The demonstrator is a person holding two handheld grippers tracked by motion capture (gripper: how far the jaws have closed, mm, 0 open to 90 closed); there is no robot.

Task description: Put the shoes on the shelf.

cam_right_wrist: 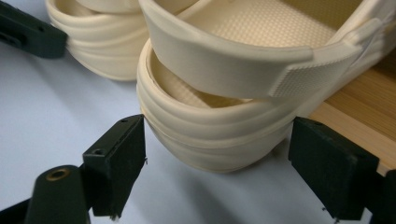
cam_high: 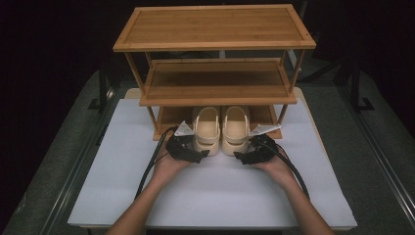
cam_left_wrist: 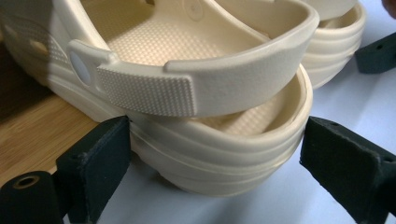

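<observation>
High view: taking the wooden rack [cam_high: 215, 81] as my landmark, my left gripper [cam_high: 202, 154] sits just in front of its bottom shelf, towards the left post, with its cable trailing back along my forearm. Its jaws are spread and point at the heel of the left clog [cam_high: 206, 129], which lies half on the bottom shelf of the rack, heel sticking out over the white table sheet [cam_high: 122, 171]. Right beside it, touching or nearly so, lies the right clog [cam_high: 236, 129], placed the same way on that shelf. My right gripper [cam_high: 239, 157] rests in front of the rack near its right post, jaws apart and aimed at that clog's heel.

In the left gripper view my two black pads stand wide on either side of the left clog's [cam_left_wrist: 210, 116] heel; the left pad is just at the sole's side, and the right pad stands clear of it. The heel strap is folded forward over the opening.

In the right gripper view the right clog's [cam_right_wrist: 224, 107] heel sits between my spread pads, the left pad close against the ribbed sole and the right pad apart from it. Neither gripper is clamped on anything.
</observation>
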